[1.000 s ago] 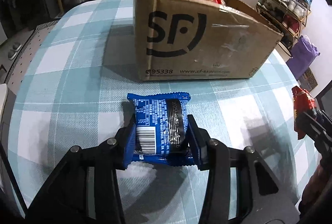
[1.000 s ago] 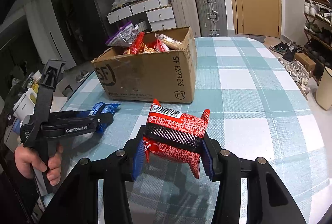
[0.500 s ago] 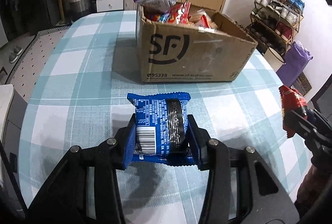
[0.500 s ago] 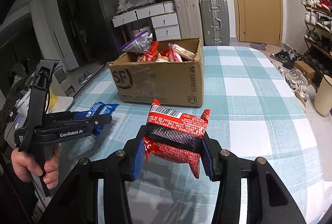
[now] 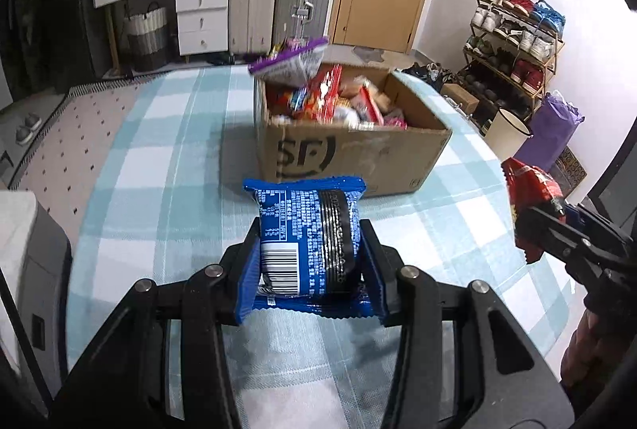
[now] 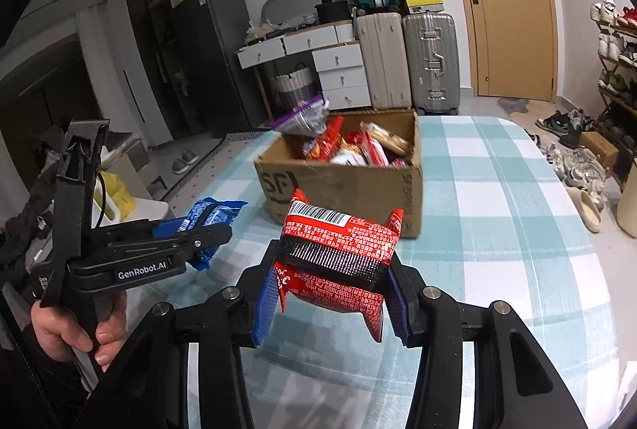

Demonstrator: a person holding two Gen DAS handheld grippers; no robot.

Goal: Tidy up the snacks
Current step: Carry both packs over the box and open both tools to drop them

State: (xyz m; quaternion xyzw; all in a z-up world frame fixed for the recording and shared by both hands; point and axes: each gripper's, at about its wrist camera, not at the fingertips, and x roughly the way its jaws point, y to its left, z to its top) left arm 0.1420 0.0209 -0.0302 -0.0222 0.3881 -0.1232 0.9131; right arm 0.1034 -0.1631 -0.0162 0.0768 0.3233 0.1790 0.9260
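Aloft, both grippers [image 5: 310, 262] [image 6: 332, 289] tilted tableward, clamping packets [image 5: 308, 238] [image 6: 338, 258].

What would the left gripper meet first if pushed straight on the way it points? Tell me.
Probably the cardboard box, its near wall past the held blue snack packet; depth is unclear, so the tablecloth might come first.

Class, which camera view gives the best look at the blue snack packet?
The left wrist view: the blue snack packet faces the camera, barcode and print visible, clamped in the left gripper. The right wrist view shows only its crumpled end.
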